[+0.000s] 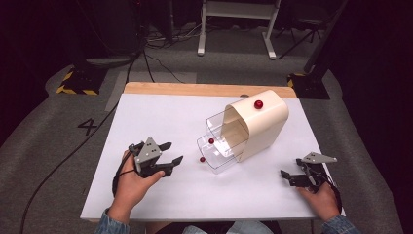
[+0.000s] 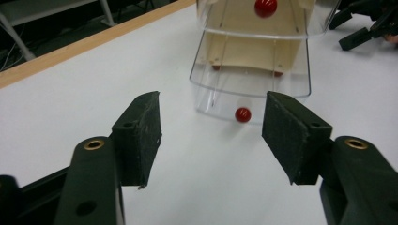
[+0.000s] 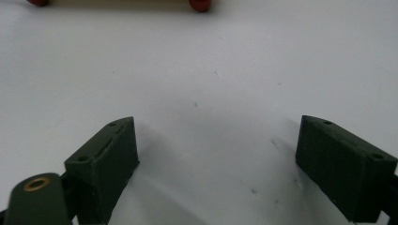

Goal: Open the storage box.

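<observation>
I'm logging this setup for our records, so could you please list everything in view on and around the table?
Drawer cabinet: one, cream, right of the table's middle.
Drawers: two, clear plastic, both pulled out toward the left gripper, the lower one farther out.
Knobs: three, red; one on each drawer front, one on the cabinet's top.
Table: one, white top with a wooden far edge.
Stand: one, white, on the floor beyond the table.
Left gripper: one, black, jaws open with nothing between them, facing the drawers.
Right gripper: one, black, jaws open, near the table's right edge.
</observation>
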Tool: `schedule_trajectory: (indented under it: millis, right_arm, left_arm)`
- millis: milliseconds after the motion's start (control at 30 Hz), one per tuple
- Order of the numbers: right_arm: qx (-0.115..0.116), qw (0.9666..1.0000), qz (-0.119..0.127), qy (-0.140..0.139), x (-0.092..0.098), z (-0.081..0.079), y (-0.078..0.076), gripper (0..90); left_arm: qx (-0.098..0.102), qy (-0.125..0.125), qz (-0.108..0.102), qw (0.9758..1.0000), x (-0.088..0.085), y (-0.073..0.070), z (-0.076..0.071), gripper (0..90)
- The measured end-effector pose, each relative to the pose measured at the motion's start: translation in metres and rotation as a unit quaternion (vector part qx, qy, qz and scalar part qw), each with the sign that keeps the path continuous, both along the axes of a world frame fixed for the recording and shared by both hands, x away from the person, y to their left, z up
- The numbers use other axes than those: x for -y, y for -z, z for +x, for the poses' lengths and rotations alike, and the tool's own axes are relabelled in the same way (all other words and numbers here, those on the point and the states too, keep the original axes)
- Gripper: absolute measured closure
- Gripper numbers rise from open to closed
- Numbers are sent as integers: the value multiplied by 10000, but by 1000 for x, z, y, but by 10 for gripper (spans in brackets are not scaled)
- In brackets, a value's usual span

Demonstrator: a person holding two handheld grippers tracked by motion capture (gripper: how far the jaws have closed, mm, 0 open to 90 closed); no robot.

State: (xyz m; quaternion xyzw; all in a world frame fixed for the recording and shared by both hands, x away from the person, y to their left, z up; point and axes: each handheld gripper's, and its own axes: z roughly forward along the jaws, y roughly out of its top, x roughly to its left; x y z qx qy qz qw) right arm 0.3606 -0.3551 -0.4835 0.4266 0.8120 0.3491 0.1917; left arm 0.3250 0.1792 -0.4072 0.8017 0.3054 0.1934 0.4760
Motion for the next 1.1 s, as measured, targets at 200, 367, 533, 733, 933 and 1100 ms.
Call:
schedule_trajectory:
  millis: [200, 367, 533, 733, 933, 1100]
  right_arm:
    - [12, 10000, 1, 0, 0, 0, 0, 135]
    - [22, 10000, -1, -6, 0, 0, 0, 135]
    - [26, 10000, -1, -6, 0, -1, 0, 135]
    - [28, 10000, 1, -4, 0, -1, 0, 135]
    - [30, 10000, -3, -4, 0, -1, 0, 135]
    - [29, 10000, -3, -3, 0, -1, 0, 135]
  left_arm:
    - [-253, 65, 303, 9992, -26, 6, -9, 335]
    - [-509, -94, 528, 9973, -43, 13, -6, 304]
    - [-849, -344, 753, 9929, -56, 30, 3, 297]
    - [-1310, -553, 1148, 9832, -64, 50, 12, 293]
    - [-1482, -572, 1330, 9783, -63, 64, 19, 266]
    - [-1499, -641, 1088, 9806, -57, 72, 22, 159]
